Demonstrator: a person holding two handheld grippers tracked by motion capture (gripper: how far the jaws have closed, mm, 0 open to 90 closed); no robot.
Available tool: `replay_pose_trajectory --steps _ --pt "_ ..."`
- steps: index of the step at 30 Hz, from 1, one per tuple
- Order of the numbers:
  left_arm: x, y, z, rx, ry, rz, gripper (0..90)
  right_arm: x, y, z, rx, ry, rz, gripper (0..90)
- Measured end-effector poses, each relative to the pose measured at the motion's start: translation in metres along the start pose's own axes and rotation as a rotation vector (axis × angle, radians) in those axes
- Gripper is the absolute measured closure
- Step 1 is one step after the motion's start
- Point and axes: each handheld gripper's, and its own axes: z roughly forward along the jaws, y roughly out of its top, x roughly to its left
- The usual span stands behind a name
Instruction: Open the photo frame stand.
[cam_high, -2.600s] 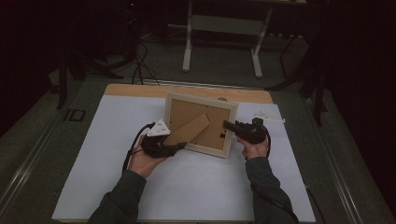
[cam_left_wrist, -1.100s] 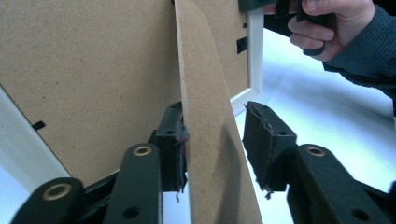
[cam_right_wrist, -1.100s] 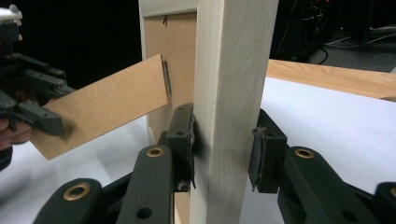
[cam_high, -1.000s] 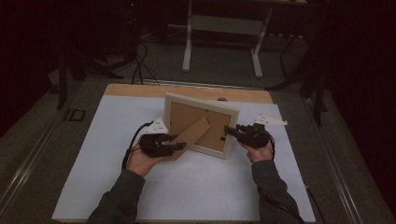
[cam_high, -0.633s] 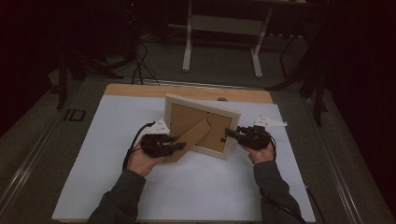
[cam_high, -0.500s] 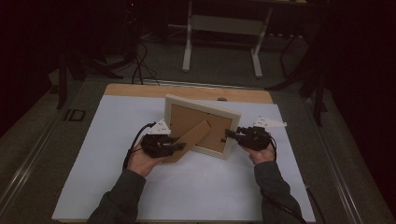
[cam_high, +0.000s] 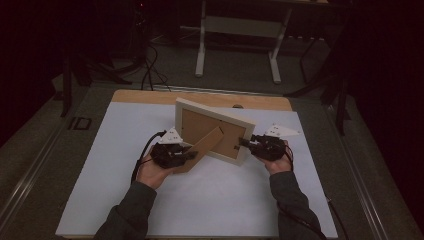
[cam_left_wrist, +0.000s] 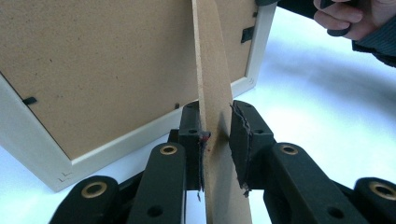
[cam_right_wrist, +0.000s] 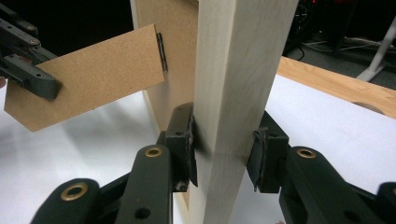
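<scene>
A pale wooden picture frame (cam_high: 215, 107) stands upright on the white sheet, its brown back (cam_left_wrist: 93, 60) toward me. Its hardboard stand leg (cam_high: 207, 145) is swung out from the back toward the lower left. My left gripper (cam_high: 192, 154) has just been closing its jaws on this leg (cam_left_wrist: 210, 56), and in the left gripper view both pads of the gripper (cam_left_wrist: 215, 126) press its faces. My right gripper (cam_high: 245, 144) is shut on the frame's right edge (cam_right_wrist: 243, 56), one pad on each side, as the right gripper view (cam_right_wrist: 224, 135) shows. That view also shows the leg (cam_right_wrist: 93, 74) and the left gripper (cam_right_wrist: 28, 70) at its end.
A white sheet (cam_high: 220, 200) covers most of the wooden table, whose bare back edge (cam_high: 150, 96) shows behind the frame. On the dark floor beyond stand a metal rack (cam_high: 237, 30) and loose cables (cam_high: 150, 65).
The stand leg has swung out from the frame's back, and the frame now stands more upright. My left gripper moved from the frame's lower left edge onto the leg and closed on it.
</scene>
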Motion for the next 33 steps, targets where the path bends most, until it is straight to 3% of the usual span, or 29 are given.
replay_pose_trajectory --steps 33 --pt "-0.003 -0.018 0.0 -0.005 -0.012 -0.024 75.8 0.007 -0.003 -0.004 -0.003 0.044 -0.026 66.0"
